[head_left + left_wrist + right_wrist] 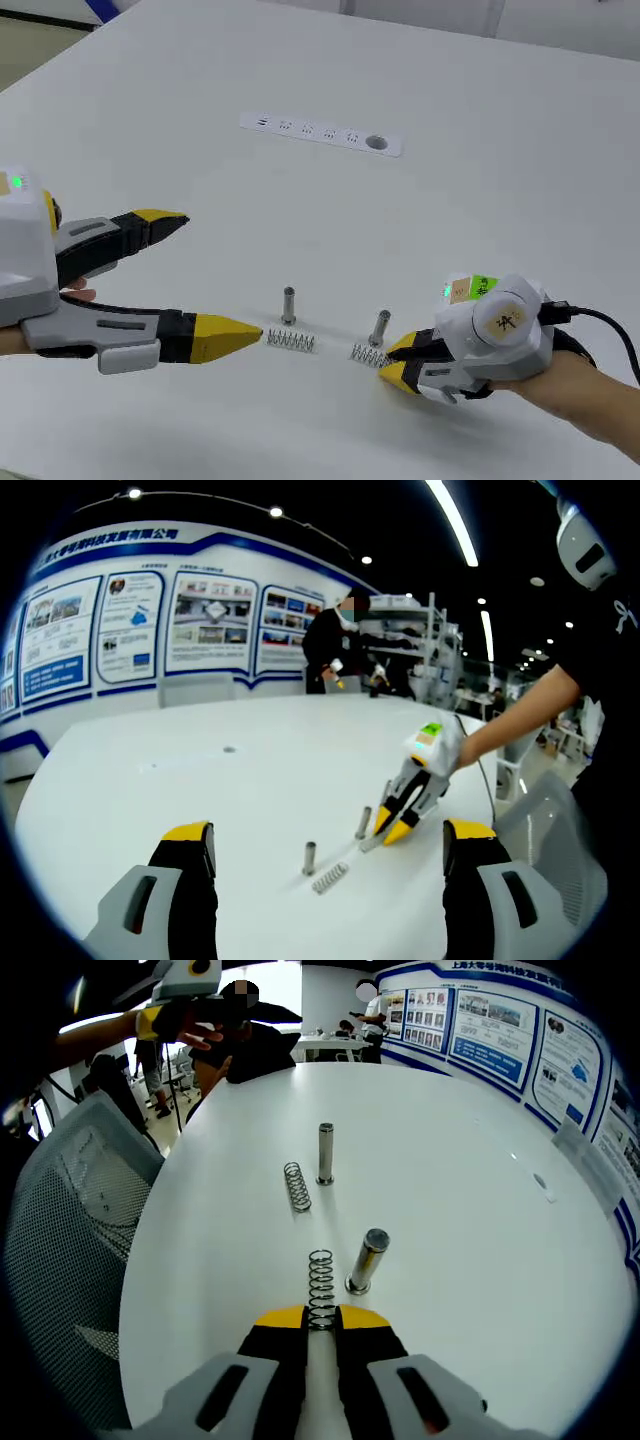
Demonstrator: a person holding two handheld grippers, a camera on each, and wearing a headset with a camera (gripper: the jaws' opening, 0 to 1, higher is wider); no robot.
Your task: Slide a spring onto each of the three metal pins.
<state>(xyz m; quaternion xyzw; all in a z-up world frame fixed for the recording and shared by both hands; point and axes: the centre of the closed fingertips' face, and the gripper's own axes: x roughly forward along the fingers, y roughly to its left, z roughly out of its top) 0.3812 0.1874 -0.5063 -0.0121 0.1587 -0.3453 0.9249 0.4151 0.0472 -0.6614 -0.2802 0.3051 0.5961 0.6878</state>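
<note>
Two short metal pins stand upright on the white table, one [289, 305] to the left and one [380, 327] to the right. A spring [291, 341] lies flat in front of the left pin. A second spring [366, 354] lies beside the right pin [366, 1260]. My right gripper [320, 1318] is shut on the near end of this spring [320, 1285], which still rests on the table. My left gripper [222, 275] is held wide open left of the pins, its lower tip close to the loose spring [330, 877], with nothing between its jaws.
A white power strip [322, 133] is set into the table [480, 200] farther back. A mesh chair [60, 1260] stands at the table's near edge. People stand in the background by shelves and wall posters.
</note>
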